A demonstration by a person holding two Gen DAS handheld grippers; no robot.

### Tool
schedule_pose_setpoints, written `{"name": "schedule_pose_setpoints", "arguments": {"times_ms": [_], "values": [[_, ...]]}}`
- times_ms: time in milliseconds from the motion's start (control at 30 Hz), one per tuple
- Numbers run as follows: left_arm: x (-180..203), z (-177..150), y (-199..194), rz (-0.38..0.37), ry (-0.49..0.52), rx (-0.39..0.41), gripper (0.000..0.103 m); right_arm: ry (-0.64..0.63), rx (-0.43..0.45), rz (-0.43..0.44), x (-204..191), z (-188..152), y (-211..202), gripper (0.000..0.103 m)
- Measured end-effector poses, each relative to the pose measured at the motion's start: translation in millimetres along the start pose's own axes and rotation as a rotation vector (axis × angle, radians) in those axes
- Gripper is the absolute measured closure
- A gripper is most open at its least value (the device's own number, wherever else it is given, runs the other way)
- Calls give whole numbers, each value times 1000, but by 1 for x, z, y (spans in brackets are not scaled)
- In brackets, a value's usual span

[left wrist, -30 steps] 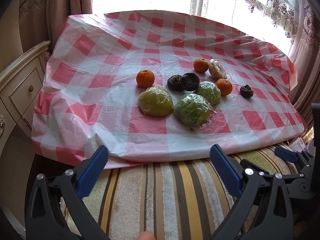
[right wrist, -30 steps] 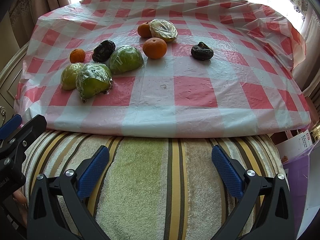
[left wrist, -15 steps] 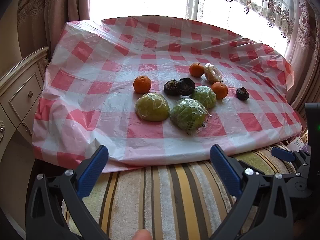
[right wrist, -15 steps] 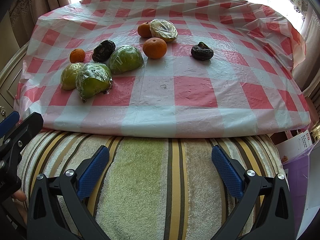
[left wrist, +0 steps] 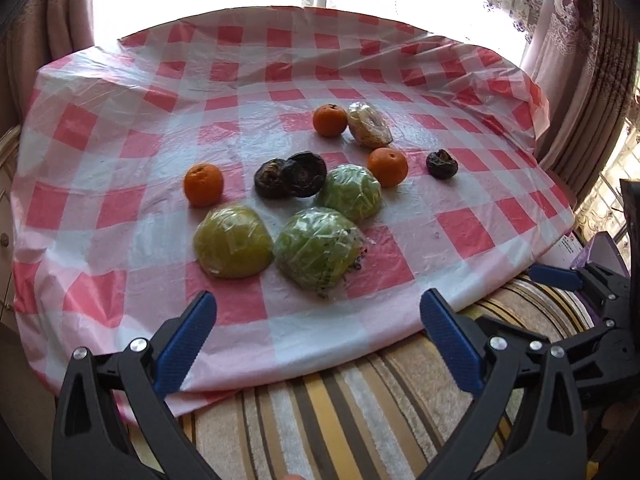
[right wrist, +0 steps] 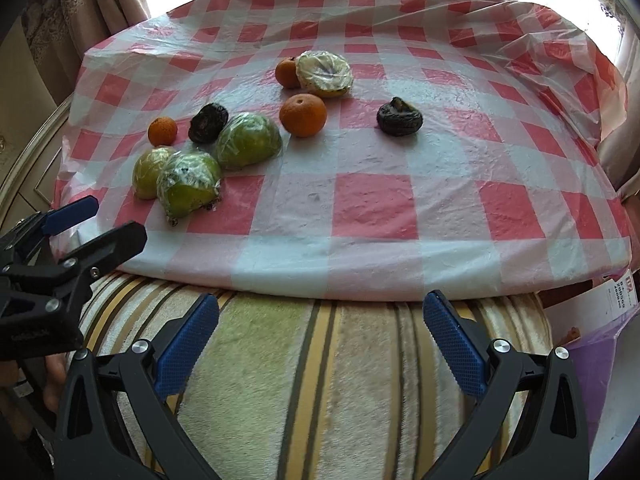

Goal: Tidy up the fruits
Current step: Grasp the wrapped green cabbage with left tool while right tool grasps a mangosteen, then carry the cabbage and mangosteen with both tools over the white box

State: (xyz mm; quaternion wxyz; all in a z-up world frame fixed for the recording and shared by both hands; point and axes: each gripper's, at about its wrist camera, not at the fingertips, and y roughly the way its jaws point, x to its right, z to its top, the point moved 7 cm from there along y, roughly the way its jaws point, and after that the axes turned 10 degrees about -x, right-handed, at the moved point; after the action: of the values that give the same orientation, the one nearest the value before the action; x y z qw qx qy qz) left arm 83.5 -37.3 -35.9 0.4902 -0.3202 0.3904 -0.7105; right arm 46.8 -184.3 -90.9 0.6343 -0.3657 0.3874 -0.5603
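Fruits lie on a red-and-white checked tablecloth (left wrist: 120,208). Three wrapped green halves (left wrist: 234,246) (left wrist: 316,252) (left wrist: 352,192) cluster in the middle, with two dark shrivelled fruits (left wrist: 290,180) behind them. Three oranges (left wrist: 203,184) (left wrist: 387,167) (left wrist: 330,120) are spread around, plus a wrapped pale half (left wrist: 369,125) and a lone dark fruit (left wrist: 441,164) (right wrist: 399,117). My left gripper (left wrist: 318,332) is open over the cloth's near edge, short of the green halves. My right gripper (right wrist: 320,336) is open over the striped towel, holding nothing.
A striped towel (right wrist: 320,380) covers the near surface below the tablecloth edge. The left gripper (right wrist: 68,236) shows at the left of the right wrist view. Curtains (left wrist: 580,60) and a bright window lie behind; a cream cabinet (right wrist: 32,168) stands at left, a purple box (right wrist: 592,352) at right.
The left gripper has moved forward and to the right, over the cloth edge and closer to the green halves. The right gripper has barely moved. Both stay open.
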Motion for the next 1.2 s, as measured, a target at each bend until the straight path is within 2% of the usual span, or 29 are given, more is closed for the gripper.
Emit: {"name": "schedule_pose_setpoints", "arguments": {"times_ms": [100,167,200,333,367,400,533,600,767,900,1000,1067,1200], "values": [[-1,20,19,-1,24,-28,4,4,14,-37,25,17,0,4],[-1,30,32,13,47,-52,14,33,35,-46,44,30,0,4],[0,33,38,11,57,-64,15,40,38,-48,53,38,3,4],[5,40,47,60,124,-64,15,54,48,-28,75,65,15,4],[8,39,49,62,147,-73,19,45,49,-20,76,72,19,4],[10,37,52,62,159,-82,31,33,51,-17,77,79,23,4],[12,34,57,77,175,-86,31,13,37,-16,79,103,42,6],[8,36,62,55,164,-98,31,12,28,-22,81,112,51,9],[6,37,66,36,156,-104,34,-21,33,-29,77,128,60,25],[6,40,67,18,154,-103,35,-55,45,-27,72,135,63,31],[8,40,67,28,165,-102,39,-94,60,-43,67,136,62,46],[7,41,67,23,161,-102,42,-97,65,-31,66,135,60,60],[6,40,65,12,161,-103,42,-80,66,-3,70,129,55,61]]}}
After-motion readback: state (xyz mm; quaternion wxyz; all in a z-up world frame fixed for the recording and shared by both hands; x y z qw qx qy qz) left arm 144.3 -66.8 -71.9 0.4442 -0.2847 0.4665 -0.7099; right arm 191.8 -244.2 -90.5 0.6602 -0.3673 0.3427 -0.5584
